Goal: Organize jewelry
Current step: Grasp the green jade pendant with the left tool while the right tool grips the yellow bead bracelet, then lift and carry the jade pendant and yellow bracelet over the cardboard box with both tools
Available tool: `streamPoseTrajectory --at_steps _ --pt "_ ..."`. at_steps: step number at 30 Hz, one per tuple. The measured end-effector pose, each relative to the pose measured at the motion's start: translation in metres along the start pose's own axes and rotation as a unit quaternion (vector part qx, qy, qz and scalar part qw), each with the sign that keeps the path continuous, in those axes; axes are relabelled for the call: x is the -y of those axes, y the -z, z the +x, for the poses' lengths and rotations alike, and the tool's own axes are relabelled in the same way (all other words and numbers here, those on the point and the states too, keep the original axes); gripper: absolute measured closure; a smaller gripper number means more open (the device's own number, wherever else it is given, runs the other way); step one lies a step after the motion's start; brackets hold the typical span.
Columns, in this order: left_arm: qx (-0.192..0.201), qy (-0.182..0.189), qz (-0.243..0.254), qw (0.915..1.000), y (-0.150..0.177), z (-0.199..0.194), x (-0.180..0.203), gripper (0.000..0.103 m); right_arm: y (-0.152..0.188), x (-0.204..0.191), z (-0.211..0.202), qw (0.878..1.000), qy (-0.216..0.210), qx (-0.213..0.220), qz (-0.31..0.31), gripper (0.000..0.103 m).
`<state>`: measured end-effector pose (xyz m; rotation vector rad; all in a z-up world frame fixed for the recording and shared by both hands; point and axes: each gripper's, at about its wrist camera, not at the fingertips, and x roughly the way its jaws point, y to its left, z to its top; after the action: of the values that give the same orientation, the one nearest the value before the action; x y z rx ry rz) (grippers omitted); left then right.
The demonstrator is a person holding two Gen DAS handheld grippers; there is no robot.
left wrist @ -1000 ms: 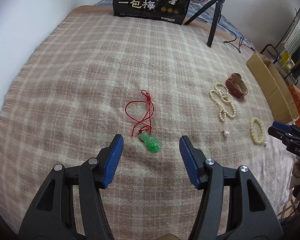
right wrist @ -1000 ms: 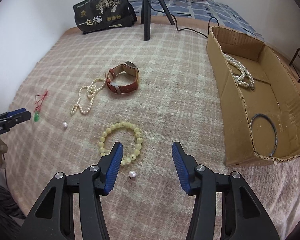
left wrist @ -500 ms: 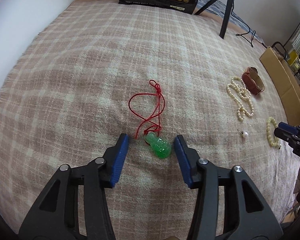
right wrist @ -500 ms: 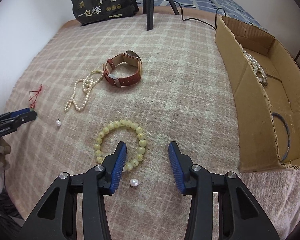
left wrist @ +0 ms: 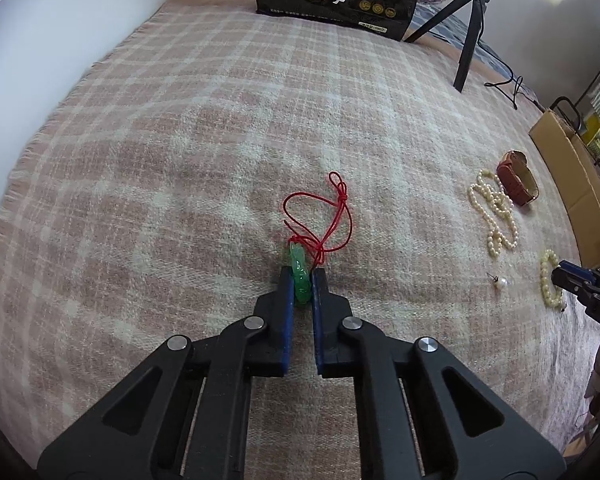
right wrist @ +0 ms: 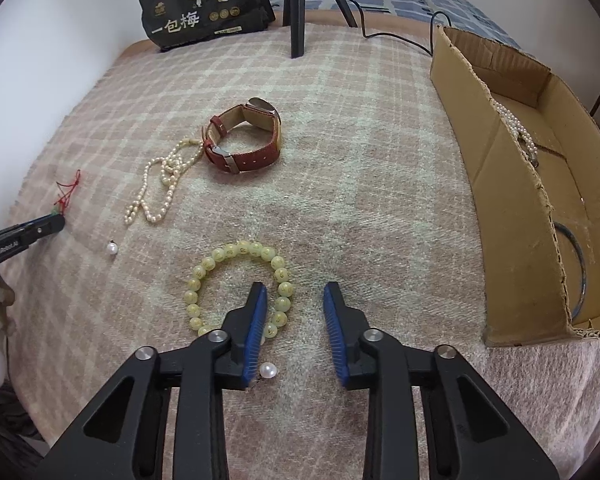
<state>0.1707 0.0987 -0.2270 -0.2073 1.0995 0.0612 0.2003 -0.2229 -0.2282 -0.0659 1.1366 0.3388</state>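
Two grippers over the plaid blanket [left wrist: 180,160]. The left gripper [left wrist: 302,280] has just been closing and its blue pads now pinch the green jade pendant [left wrist: 300,270], its red cord [left wrist: 324,216] looped on the blanket just ahead. The right gripper [right wrist: 295,300] has been closing too, jaws at a narrowish gap, pressing on nothing; one side of the yellow bead bracelet [right wrist: 236,280] sits between them. A loose pearl earring [right wrist: 268,371] lies by the left pad. Cardboard box [right wrist: 500,168] well off to the right.
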Motion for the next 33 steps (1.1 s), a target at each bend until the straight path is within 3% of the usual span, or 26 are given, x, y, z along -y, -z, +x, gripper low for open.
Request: streamPoseTrajectory --at_steps 4,23,33 --pt "0.002 0.0 0.0 1.0 0.0 0.0 0.001 0.099 0.001 0.003 0.0 1.0 -0.01 0.002 0.007 0.097" --pt "0.052 0.007 -0.004 0.9986 -0.006 -0.035 -0.003 0.1 -0.006 -0.022 -0.038 0.997 -0.014 0.065 -0.024 0.097" --pt "0.104 0.022 -0.002 0.9943 -0.02 -0.074 0.003 0.1 -0.012 -0.031 -0.074 0.993 -0.022 0.111 -0.035 0.097"
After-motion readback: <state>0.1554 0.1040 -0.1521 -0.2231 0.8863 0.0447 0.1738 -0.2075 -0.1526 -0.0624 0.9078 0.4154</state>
